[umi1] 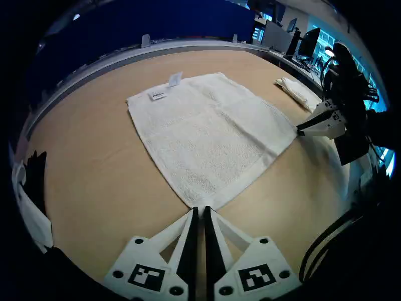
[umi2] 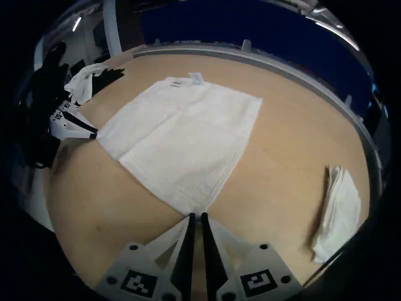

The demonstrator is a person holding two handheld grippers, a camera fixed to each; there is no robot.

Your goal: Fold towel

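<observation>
The towel is lying flat, unfolded, on the bench; left hand-held gripper and right hand-held gripper are each pinching a near corner; no fold is showing yet.

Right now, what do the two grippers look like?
Left gripper and right gripper match: white plastic fingers with triangular cut-outs, black inner pads, a black-and-white square marker on each finger base. A black cable curves beside the left one.

White terry-cloth towel on a pale tan wood-grain table
Deep blue partition wall; second folded cloth, also white.
</observation>
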